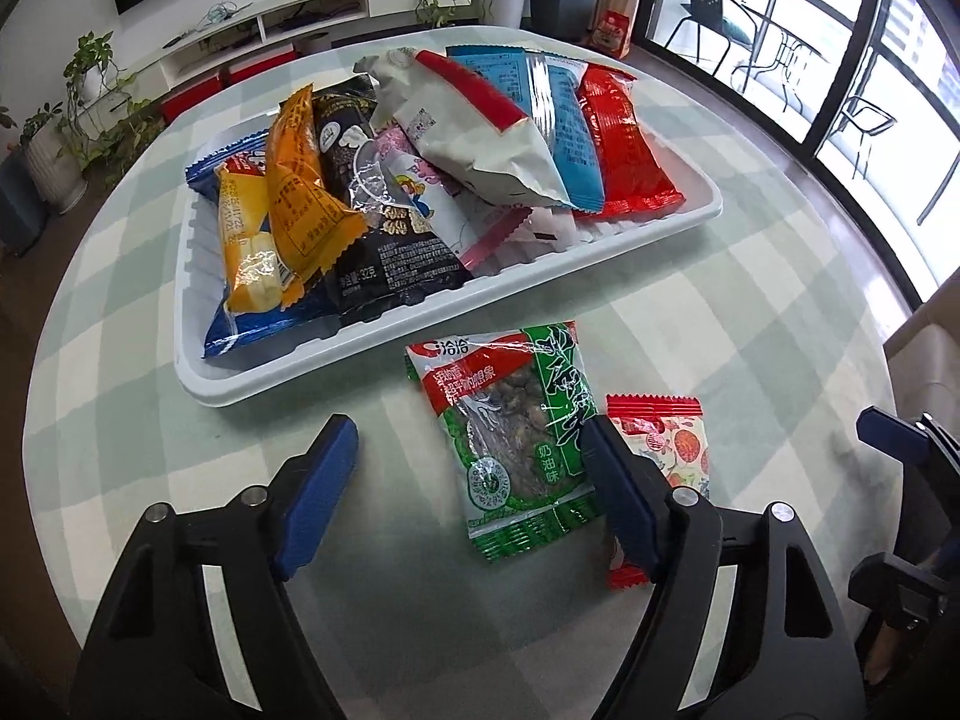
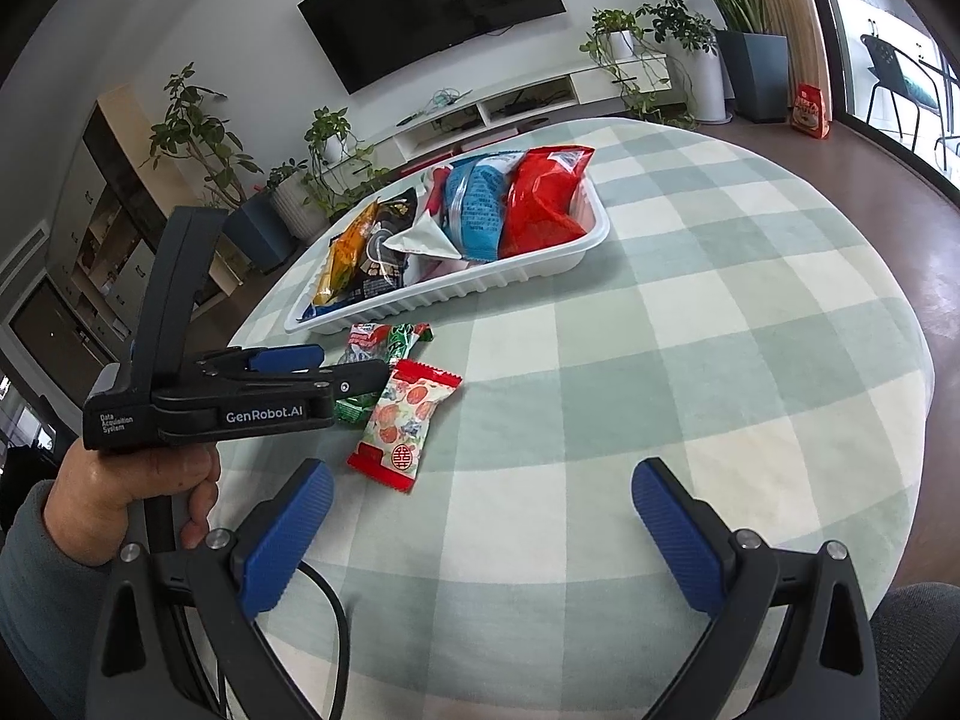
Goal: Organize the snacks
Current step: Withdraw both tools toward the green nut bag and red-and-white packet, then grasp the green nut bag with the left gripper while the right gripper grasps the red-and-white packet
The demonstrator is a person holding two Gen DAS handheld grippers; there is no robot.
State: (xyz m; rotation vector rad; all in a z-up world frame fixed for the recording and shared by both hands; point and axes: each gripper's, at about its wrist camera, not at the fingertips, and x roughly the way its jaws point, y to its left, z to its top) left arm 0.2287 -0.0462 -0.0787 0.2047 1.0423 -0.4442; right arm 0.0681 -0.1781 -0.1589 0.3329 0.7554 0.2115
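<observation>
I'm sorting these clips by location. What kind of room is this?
Most likely a home living room: a wall-mounted TV above a low white media console, potted plants along the wall.

A white ribbed plastic tray [image 1: 420, 354] sits on the table, crowded with snack packets. At its left end a blue foil bag [image 1: 219, 336] lies lowest, with a yellow packet [image 1: 246, 240] and an orange crimped packet [image 1: 300, 198] on top of it, beside a black printed bag [image 1: 390, 264]. A white-and-red pouch [image 1: 474, 138] leans across the middle, over pink-and-clear wrappers [image 1: 432, 204]. A light blue packet [image 1: 558, 120] and a red packet [image 1: 624, 150] fill the right end. Outside the tray, near its front wall, a green bag of nuts with a clear window [image 1: 516, 438] lies flat. Just beside it, to the right, lies a small red-ended sweet packet printed with fruit [image 1: 678, 444], also flat.
</observation>
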